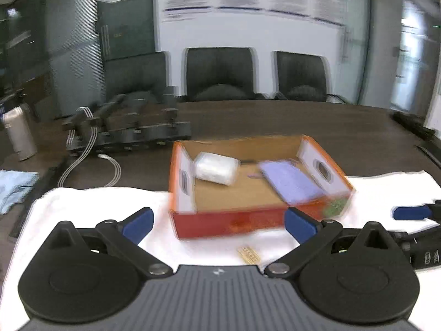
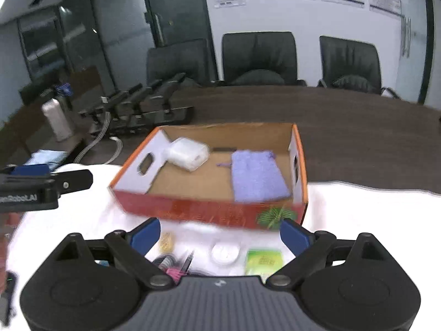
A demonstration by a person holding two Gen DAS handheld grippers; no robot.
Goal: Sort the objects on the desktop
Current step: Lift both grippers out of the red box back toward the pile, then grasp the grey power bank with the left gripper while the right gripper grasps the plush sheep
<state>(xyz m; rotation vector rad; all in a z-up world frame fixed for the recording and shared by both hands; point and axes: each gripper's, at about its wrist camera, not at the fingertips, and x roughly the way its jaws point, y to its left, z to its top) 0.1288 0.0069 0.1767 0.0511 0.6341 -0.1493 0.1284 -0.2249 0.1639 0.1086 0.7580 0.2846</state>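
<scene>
An orange cardboard box (image 1: 228,224) (image 2: 193,211) stands on a white cloth (image 1: 91,207) (image 2: 358,220). Inside lie a white wrapped packet (image 1: 216,168) (image 2: 188,155) and a purple pouch (image 1: 289,183) (image 2: 256,176). My left gripper (image 1: 219,224) hovers open and empty in front of the box. My right gripper (image 2: 220,234) is open too, with nothing between its fingers. Under it lie a small yellow item (image 2: 166,241) (image 1: 249,254), a white round item (image 2: 225,252), a green packet (image 2: 263,262) and a pink and black bundle (image 2: 176,271). Each gripper shows at the edge of the other's view.
The cloth covers the near part of a dark wooden table (image 1: 275,118). A rack of black devices with white cables (image 1: 132,127) (image 2: 143,107) and a white bottle (image 1: 19,135) (image 2: 56,121) stand at the back left. A light blue cloth (image 1: 13,190) lies left. Three black chairs (image 1: 220,74) line the far side.
</scene>
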